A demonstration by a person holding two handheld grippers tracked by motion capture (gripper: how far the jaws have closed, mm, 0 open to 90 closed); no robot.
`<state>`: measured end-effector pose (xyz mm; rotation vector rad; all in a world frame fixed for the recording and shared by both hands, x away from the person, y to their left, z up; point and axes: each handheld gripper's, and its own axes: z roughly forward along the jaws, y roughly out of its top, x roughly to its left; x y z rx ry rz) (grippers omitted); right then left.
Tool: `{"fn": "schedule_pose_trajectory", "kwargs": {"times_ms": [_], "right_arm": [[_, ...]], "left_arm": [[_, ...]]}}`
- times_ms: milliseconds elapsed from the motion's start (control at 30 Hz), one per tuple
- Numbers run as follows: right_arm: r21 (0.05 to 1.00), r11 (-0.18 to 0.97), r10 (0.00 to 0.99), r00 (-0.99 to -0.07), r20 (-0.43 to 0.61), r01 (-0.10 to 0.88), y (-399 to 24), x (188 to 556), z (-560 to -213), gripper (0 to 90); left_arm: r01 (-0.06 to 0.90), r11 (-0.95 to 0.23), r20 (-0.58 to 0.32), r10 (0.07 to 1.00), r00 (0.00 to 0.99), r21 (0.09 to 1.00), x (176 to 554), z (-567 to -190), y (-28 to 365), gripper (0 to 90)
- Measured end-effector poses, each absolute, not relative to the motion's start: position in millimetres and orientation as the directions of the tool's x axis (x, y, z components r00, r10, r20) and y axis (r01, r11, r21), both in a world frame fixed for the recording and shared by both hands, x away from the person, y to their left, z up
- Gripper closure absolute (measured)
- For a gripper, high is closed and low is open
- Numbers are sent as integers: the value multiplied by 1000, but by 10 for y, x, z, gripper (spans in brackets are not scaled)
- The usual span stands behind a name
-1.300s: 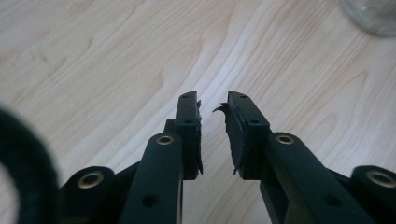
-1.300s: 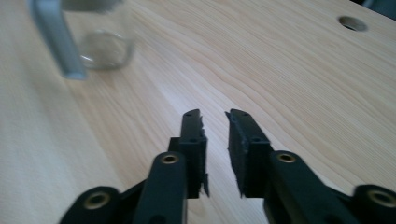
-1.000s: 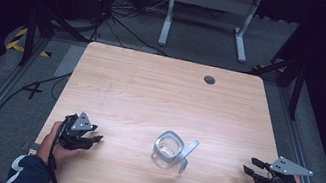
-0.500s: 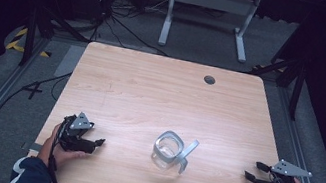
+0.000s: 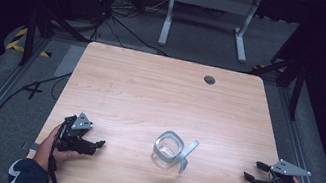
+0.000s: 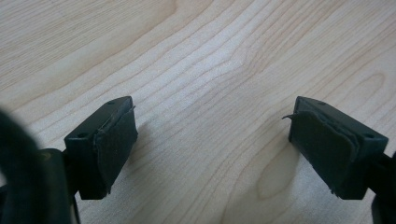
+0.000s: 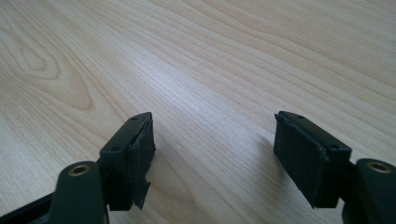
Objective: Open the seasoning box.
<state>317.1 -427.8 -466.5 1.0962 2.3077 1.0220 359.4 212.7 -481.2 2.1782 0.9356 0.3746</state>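
Left black two-jaw gripper (image 5: 100, 143) and right black two-jaw gripper (image 5: 252, 171): jaws spread wide, both empty.
Clear glass mug (image 5: 168, 150) sits between them, near edge of light wooden table (image 5: 161, 91).

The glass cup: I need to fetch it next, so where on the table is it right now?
In the high view the glass cup sits on the table near its front edge, roughly midway between the left gripper and the right gripper, touching neither.
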Motion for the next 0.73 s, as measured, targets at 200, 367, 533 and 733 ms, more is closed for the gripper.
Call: {"fn": "schedule_pose_trajectory", "kwargs": {"times_ms": [200,367,533,733], "right_arm": [[751,429,784,-620,-34,502,-4278,3170,-4665,286],[750,432,783,-621,-36,502,-4277,3171,-4666,275],[750,430,785,-619,-35,503,-4276,3169,-4667,270],[750,429,786,-618,-35,503,-4276,3168,-4667,269]], "left_arm": [[506,-476,-12,720,694,720,3596,-4812,2130,154],[508,-477,-15,718,696,717,3596,-4811,2127,150],[508,-477,-15,718,696,717,3595,-4811,2127,149],[508,-477,-16,718,696,717,3596,-4811,2127,148]]}}
